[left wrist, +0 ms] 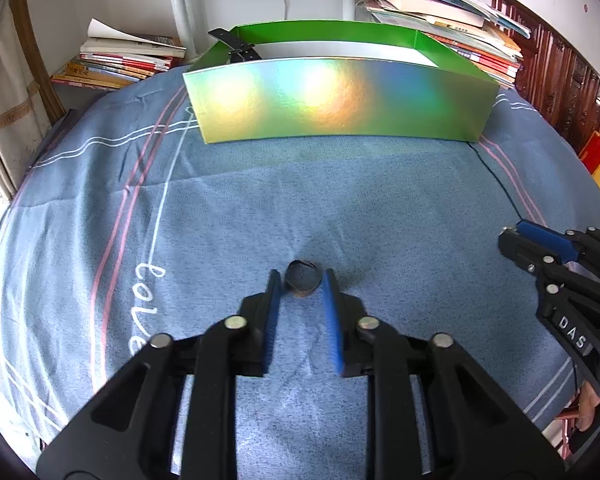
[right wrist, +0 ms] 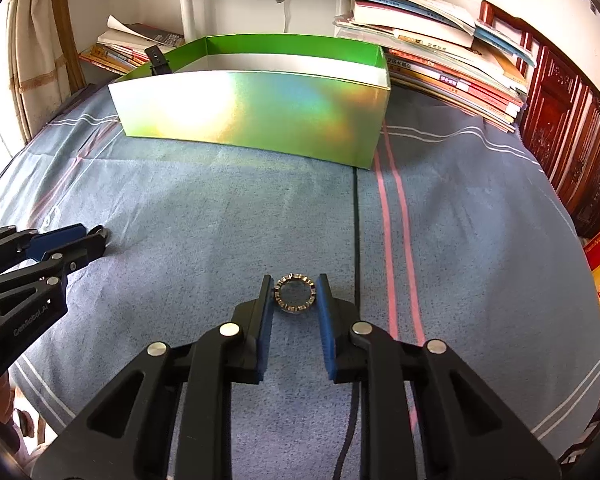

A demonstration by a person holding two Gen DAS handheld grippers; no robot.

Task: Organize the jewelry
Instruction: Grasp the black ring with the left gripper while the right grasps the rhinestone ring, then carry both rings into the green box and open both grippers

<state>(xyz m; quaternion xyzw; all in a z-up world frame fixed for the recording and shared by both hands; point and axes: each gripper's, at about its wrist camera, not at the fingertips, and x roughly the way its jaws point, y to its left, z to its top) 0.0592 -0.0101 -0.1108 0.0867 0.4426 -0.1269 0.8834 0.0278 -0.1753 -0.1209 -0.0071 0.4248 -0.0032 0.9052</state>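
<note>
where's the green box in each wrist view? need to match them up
Left wrist: green box upper centre, straight beyond the left gripper.
Right wrist: green box upper centre-left, beyond the right gripper.
Shared landmark: black strap hanging over the box's left rim.

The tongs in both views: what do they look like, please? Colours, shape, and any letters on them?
Both tongs are black plastic linkages with triangular cut-outs and round silver pins at the joints. The fingers carry ribbed blue pads. The left tongs show "GenRobot.AI" in pale letters on the side; the right tongs show white letters "DAS". No cable to them and no sleeve is visible.
</note>
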